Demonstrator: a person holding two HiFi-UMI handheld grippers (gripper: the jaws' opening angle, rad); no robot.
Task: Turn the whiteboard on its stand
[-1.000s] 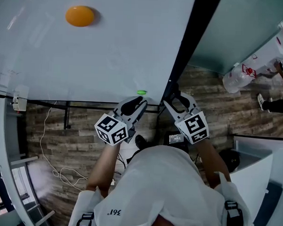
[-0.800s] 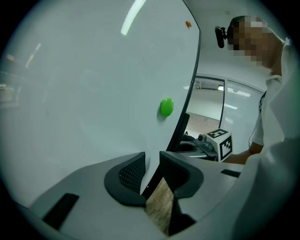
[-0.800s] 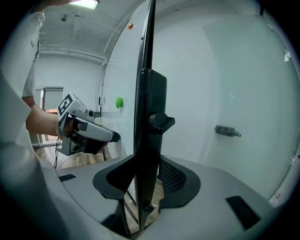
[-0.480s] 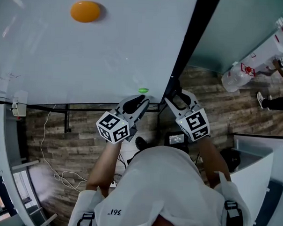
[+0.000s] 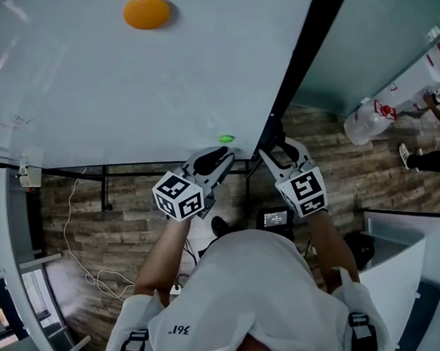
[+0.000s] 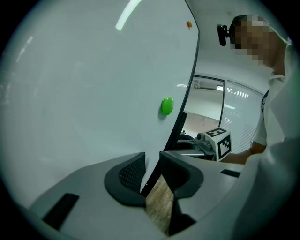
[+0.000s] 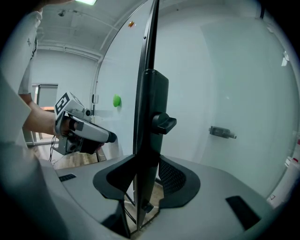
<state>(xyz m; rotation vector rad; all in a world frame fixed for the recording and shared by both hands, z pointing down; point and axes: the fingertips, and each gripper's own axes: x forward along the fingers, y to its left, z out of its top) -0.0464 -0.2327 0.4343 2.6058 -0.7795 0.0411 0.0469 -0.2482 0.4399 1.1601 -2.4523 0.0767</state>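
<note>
The whiteboard [image 5: 137, 80] stands over a wood floor [image 5: 131, 218], near a glass wall [image 5: 378, 47]. The left hand-held gripper [image 5: 222, 157] is clenched on the whiteboard's edge, beside a green magnet [image 5: 226, 139]. The right hand-held gripper [image 5: 274, 146] grasps the black post [image 5: 303, 69] at its side, below a knob [image 7: 164, 123]. An orange magnet [image 5: 147, 12] sits farther up the board. A white cable [image 5: 79, 230] lies on the floor beneath.

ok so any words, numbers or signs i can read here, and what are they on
"194", as it seems to read: small dark print on the person's white shirt.
Red mark on the white plastic bag: too small to read.
Square black-and-white patterns on the two white marker cubes: codes, no words.
Faint marks on the large whiteboard: unreadable.
</note>
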